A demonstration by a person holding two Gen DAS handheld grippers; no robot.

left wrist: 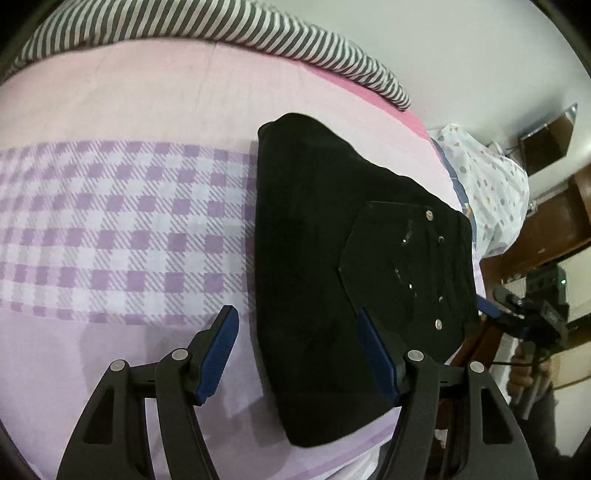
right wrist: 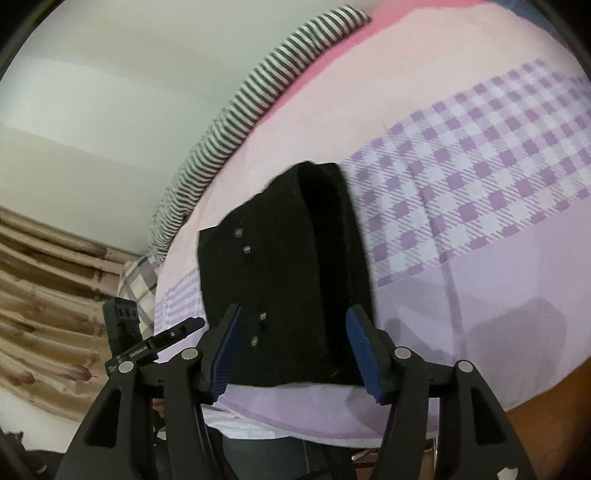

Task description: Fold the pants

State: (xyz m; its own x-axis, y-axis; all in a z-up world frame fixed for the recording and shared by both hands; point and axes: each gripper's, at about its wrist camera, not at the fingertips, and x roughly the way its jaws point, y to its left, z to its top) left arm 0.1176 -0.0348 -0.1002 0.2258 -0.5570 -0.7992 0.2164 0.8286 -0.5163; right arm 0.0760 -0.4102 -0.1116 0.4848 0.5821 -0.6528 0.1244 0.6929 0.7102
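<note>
The black pants lie folded into a compact stack on the pink and purple checked bedsheet, near the bed's edge, back pocket and metal rivets facing up. My left gripper is open and empty, hovering just above the stack's near-left side. In the right wrist view the pants lie straight ahead, and my right gripper is open and empty with its fingers spread either side of the stack's near end. The other gripper shows at the right edge of the left wrist view.
A grey and white striped cloth lies along the bed's far edge by the wall. A white dotted pillow sits right of the pants. A brown curtain hangs left in the right wrist view. The bed edge is just below my right gripper.
</note>
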